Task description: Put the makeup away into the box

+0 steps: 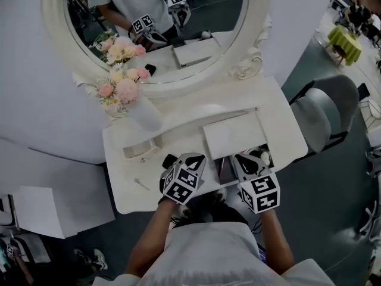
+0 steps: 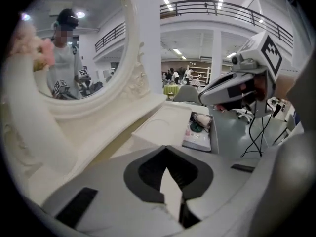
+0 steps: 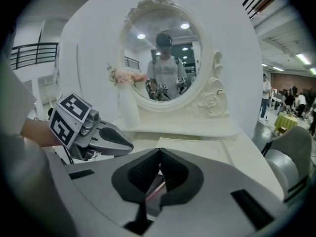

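The left gripper view gives us the left gripper with its fingers clenched tip to tip and nothing between them. The right gripper view shows the right gripper the same way, fingers pressed together at the tips. A pinkish strip shows through the gap lower down. We take it for something lying underneath rather than a thing held, though we cannot be sure. So neither hand appears to carry any makeup.

On the white vanity desk the flat white square box sits in the middle, in front of the oval mirror. We see only plain white on it, and we cannot tell whether its lid is on. The makeup is outside it. A flat grey palette with a round cream puff at its far end lies just beside the box, along the desk's front edge, under the right gripper in the head view. A small black object lies near the left gripper. A thin pale stick lies further left, well apart from the box.

We judge the task far from finished. Nothing visibly rests in the box, and the palette, the puff and the loose pieces are all yet to be picked up and placed inside.
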`<state>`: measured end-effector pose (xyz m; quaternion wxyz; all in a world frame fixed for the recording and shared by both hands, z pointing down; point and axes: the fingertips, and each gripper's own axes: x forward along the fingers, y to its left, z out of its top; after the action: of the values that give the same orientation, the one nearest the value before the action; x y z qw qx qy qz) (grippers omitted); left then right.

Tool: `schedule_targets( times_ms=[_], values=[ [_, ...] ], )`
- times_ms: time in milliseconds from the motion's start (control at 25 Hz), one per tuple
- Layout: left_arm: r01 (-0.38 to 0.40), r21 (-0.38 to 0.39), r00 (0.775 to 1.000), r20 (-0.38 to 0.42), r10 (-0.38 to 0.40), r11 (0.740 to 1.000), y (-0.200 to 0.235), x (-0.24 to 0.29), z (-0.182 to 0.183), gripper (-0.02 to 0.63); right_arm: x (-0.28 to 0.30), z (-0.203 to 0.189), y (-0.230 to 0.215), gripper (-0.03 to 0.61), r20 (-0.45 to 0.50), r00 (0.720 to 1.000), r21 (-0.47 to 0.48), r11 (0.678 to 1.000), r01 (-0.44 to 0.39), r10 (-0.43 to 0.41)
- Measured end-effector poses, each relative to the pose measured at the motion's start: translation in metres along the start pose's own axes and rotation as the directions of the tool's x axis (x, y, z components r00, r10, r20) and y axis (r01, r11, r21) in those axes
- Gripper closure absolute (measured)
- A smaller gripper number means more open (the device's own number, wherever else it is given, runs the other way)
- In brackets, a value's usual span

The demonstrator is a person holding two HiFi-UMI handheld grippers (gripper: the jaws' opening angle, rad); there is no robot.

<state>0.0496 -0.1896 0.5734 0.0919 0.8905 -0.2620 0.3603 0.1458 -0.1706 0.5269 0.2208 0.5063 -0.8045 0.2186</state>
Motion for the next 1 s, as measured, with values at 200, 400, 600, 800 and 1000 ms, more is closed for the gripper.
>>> schedule_targets(
  times_ms=[200,400,600,800,1000],
  values=[
    [-0.118,-0.117,0.993,-0.005,0.118,0.986,0.044,-0.053,-0.052,0.601,0.031,0.013,0.061,0.581,-0.03,0.996,-0.078,0.994,-0.083,0.081],
    [-0.222,-0.239,0.975,-0.036,0.219,0.945,0.084,-0.103,-0.115,0.6,0.054,0.018,0.116,0.581,-0.058,0.989,-0.13,0.981,-0.142,0.135],
    [-0.282,-0.319,0.959,-0.088,0.268,0.905,0.113,-0.145,-0.176,0.555,0.073,0.016,0.163,0.581,-0.088,0.981,-0.159,0.97,-0.186,0.174],
    [-0.308,-0.346,0.951,-0.149,0.272,0.887,0.127,-0.166,-0.224,0.516,0.09,0.012,0.202,0.581,-0.121,0.973,-0.178,0.959,-0.218,0.199],
    [-0.271,-0.395,0.961,-0.164,0.223,0.878,0.126,-0.165,-0.253,0.469,0.1,0.006,0.23,0.581,-0.147,0.967,-0.187,0.954,-0.232,0.206]
  ],
)
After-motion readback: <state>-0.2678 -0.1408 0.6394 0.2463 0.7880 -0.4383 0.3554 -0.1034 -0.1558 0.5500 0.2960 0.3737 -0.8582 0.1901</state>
